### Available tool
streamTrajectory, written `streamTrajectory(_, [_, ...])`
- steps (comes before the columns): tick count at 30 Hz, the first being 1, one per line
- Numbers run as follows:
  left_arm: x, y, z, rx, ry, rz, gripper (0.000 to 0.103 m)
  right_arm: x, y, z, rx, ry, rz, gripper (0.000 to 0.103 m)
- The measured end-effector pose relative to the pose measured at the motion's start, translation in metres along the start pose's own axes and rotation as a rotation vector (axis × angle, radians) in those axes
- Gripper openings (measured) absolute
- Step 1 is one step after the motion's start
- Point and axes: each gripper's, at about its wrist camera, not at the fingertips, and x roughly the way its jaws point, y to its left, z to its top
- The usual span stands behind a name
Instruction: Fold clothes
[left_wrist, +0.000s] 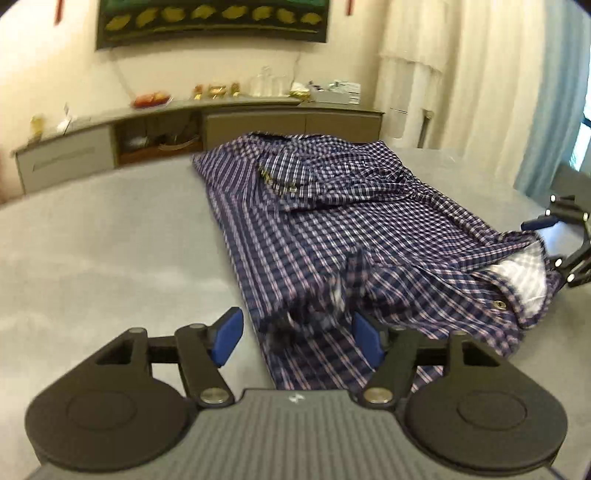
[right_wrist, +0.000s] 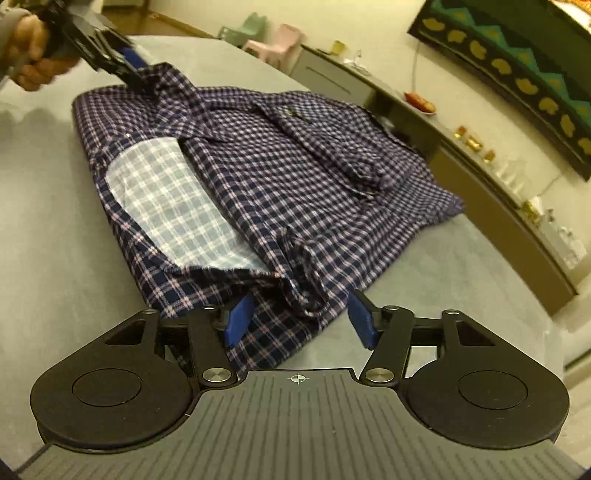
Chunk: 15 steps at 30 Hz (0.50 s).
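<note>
Fingers of both my grippers are standing spread apart, their blue pads parted around cloth, clamping nothing. My left gripper (left_wrist: 297, 338) is hanging over the near hem, where a blurred tuft of fabric is lying between the pads; whether it is touching them I cannot tell. My right gripper (right_wrist: 297, 317) is straddling a bunched ridge at the opposite side.

Between them, the navy, white and pink checked cotton shirt (left_wrist: 332, 221) is lying partly gathered on the pale grey bench (left_wrist: 110, 240): one long side is sitting in a straight crease, a sleeve is lying folded across the body, and a flap is turned back, showing the pale blue checked lining (right_wrist: 173, 206).

Judging by that, a fold is under way or just laid. To do it well, I would be pinching only the top layer at matching corners, lifting both sides level, and smoothing the ridge near my right pads so the layers are stacking flat.

Around the shirt the bench is offering wide bare room to my left and some beyond the collar end. The hem is sitting near the bench's front edge, so I am keeping any drag inward. Well beyond, a long grey sideboard (left_wrist: 184, 125) is running along the wall, out of reach.
</note>
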Motion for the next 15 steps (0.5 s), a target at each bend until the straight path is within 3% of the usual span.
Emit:
streamTrajectory(1, [0.002,0.000,0.001,0.013,-0.002,-0.015,0.046,0.001,-0.004,0.001,0.009,0.002,0.032,0.033])
streamTrajectory(2, [0.003,-0.002,0.002,0.022,-0.003,-0.033,0.019,0.003,-0.008,0.002,0.015,0.003,0.053,0.026])
streamTrajectory(3, [0.001,-0.004,0.002,0.037,-0.008,-0.040,0.007,0.003,-0.010,0.002,0.022,0.006,0.064,0.010])
streamTrajectory(4, [-0.004,-0.007,0.001,0.054,-0.016,-0.041,0.004,0.003,-0.013,0.001,0.029,0.010,0.074,0.000])
streamTrajectory(10, [-0.038,-0.026,-0.004,0.150,-0.074,-0.052,0.003,-0.028,-0.009,-0.004,0.021,-0.045,0.071,0.000])
streamTrajectory(15, [-0.118,-0.050,-0.014,0.216,-0.188,-0.104,0.003,-0.084,0.018,-0.010,-0.014,-0.131,-0.001,0.000])
